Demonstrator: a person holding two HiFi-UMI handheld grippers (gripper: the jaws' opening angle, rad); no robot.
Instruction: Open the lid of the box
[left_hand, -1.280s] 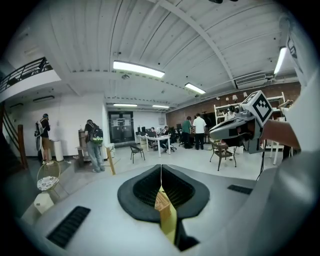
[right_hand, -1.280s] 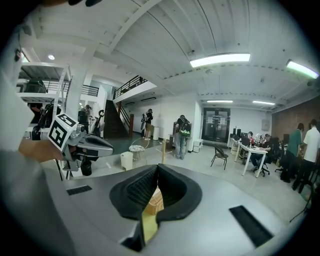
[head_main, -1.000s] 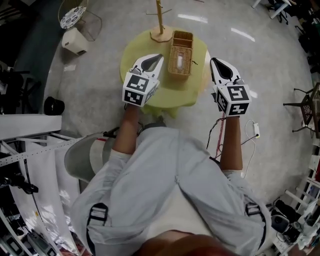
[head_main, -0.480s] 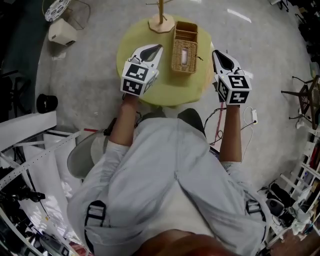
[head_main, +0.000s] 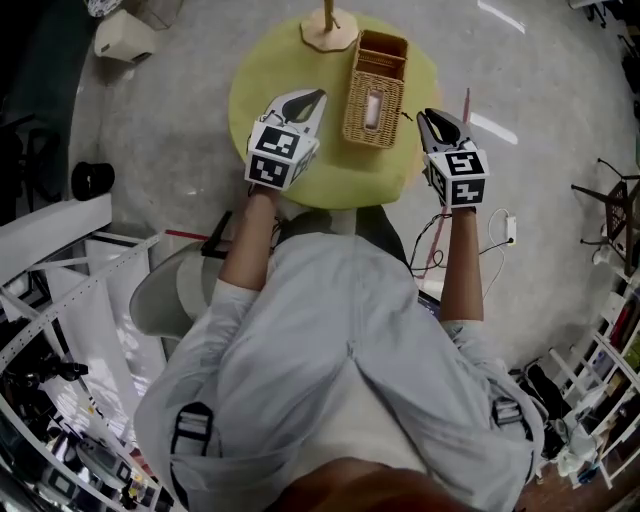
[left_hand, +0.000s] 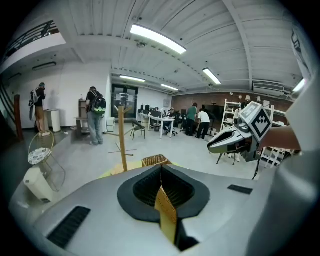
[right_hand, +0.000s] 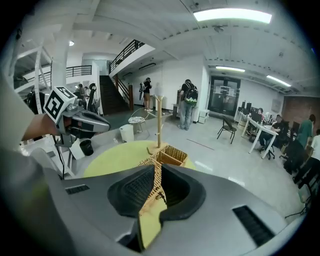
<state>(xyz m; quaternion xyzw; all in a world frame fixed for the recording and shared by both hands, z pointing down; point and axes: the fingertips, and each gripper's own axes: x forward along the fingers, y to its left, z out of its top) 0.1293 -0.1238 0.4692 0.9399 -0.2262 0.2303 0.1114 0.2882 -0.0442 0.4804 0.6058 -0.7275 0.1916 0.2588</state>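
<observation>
A woven wicker box (head_main: 375, 88) lies on the round yellow-green table (head_main: 270, 60), its lid with a white slot facing up and down on the box. My left gripper (head_main: 313, 97) hovers over the table just left of the box, jaws shut with nothing between them (left_hand: 161, 167). My right gripper (head_main: 428, 117) is at the table's right edge, beside the box's near right corner. Its jaws are opening by a narrow gap (right_hand: 155, 167), and nothing is between them. The box (right_hand: 172, 155) shows beyond that gap.
A wooden stand (head_main: 329, 28) rises at the table's far edge, next to the box. On the floor are a beige box (head_main: 120, 45), a black object (head_main: 90, 180) and a cable with a power strip (head_main: 510, 230). A grey stool (head_main: 165, 300) is near my left leg. People stand far off.
My right gripper has come in leftward to the table's right edge, closer to the box. The left gripper keeps its place over the table.
</observation>
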